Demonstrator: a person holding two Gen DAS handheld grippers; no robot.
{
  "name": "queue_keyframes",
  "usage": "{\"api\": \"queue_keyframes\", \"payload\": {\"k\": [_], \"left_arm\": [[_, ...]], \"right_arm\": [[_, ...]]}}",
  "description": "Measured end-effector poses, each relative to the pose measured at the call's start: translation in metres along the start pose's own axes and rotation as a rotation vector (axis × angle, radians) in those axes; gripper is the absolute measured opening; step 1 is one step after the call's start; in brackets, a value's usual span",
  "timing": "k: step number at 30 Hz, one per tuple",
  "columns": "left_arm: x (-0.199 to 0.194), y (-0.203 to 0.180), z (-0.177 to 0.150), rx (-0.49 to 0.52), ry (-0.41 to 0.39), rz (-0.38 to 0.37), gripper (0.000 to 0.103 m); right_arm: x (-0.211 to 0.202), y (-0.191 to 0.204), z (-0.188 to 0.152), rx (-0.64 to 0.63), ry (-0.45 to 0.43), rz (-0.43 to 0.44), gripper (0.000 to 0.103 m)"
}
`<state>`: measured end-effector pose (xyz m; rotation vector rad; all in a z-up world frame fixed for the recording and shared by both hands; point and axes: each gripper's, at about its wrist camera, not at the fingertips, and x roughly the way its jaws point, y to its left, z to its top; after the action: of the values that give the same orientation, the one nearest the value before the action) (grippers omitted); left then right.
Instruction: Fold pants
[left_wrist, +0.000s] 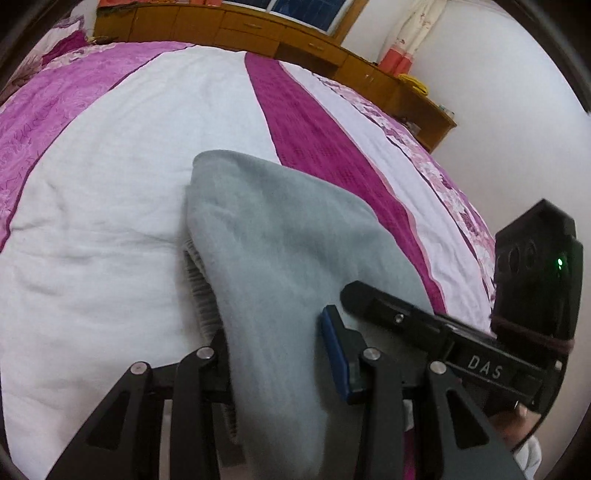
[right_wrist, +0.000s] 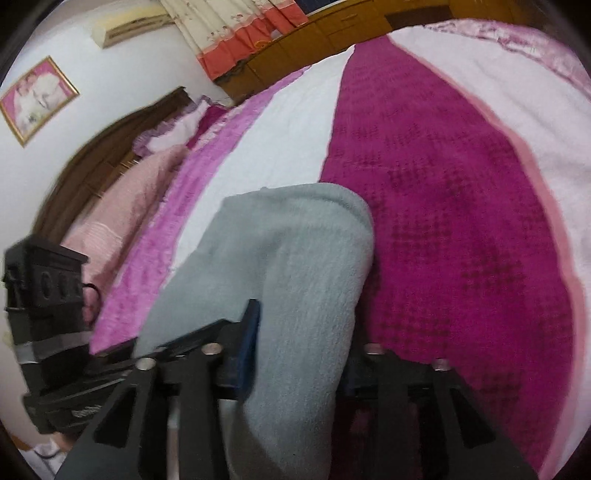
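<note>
Grey pants (left_wrist: 280, 236) lie folded on a bed (left_wrist: 96, 206) with a white and magenta striped cover, their rounded fold edge pointing away from both cameras. The left gripper (left_wrist: 277, 354) tilts down over the near end of the pants, its fingers (left_wrist: 336, 354) partly apart with the grey cloth running between them; whether the pads press the cloth cannot be told. The right gripper (right_wrist: 299, 354), likewise angled downward just beside the left one, straddles the same cloth with fingers (right_wrist: 247, 343) partly apart, grip equally unclear.
</note>
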<state>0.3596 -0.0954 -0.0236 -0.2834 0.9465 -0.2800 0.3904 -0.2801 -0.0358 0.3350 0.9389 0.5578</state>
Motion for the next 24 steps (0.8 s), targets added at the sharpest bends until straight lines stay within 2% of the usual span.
{"api": "queue_keyframes", "payload": {"k": [1, 2, 3, 5, 8, 12, 13, 14, 15, 16, 17, 19, 24], "left_arm": [[-0.006, -0.001, -0.001, 0.031, -0.007, 0.049, 0.046], [-0.012, -0.004, -0.001, 0.056, -0.023, 0.095, 0.051], [-0.021, -0.007, -0.001, 0.084, -0.059, 0.14, 0.051], [-0.036, -0.015, 0.002, 0.127, -0.117, 0.183, 0.051], [-0.054, -0.033, 0.007, 0.191, -0.17, 0.195, 0.051], [-0.057, -0.06, 0.008, 0.247, -0.227, 0.213, 0.052], [-0.054, -0.063, 0.007, 0.247, -0.233, 0.228, 0.049], [-0.051, -0.065, 0.006, 0.248, -0.229, 0.236, 0.034], [-0.048, -0.064, 0.004, 0.243, -0.215, 0.239, 0.024], [-0.041, -0.061, 0.002, 0.224, -0.185, 0.226, 0.013], [-0.04, -0.057, 0.0, 0.207, -0.169, 0.21, 0.011], [-0.034, -0.05, -0.006, 0.181, -0.148, 0.203, 0.007], [-0.017, -0.043, -0.017, 0.177, -0.116, 0.205, 0.003]], "right_arm": [[-0.004, -0.002, 0.001, -0.014, 0.004, -0.028, 0.047], [-0.008, -0.001, 0.0, -0.026, 0.006, -0.042, 0.047], [-0.015, 0.0, -0.002, -0.033, 0.001, -0.053, 0.047], [-0.034, -0.001, -0.005, -0.043, -0.024, -0.082, 0.047], [-0.056, 0.007, -0.007, -0.074, -0.074, -0.106, 0.047], [-0.076, 0.022, -0.012, -0.065, -0.148, -0.08, 0.047], [-0.08, 0.026, -0.015, -0.073, -0.155, -0.075, 0.047], [-0.08, 0.031, -0.016, -0.084, -0.161, -0.075, 0.043], [-0.081, 0.036, -0.018, -0.103, -0.17, -0.069, 0.036], [-0.08, 0.04, -0.019, -0.116, -0.175, -0.066, 0.018], [-0.079, 0.044, -0.022, -0.136, -0.18, -0.071, 0.006], [-0.074, 0.048, -0.026, -0.159, -0.173, -0.072, 0.0], [-0.05, 0.043, -0.039, -0.164, -0.119, -0.075, 0.0]]}}
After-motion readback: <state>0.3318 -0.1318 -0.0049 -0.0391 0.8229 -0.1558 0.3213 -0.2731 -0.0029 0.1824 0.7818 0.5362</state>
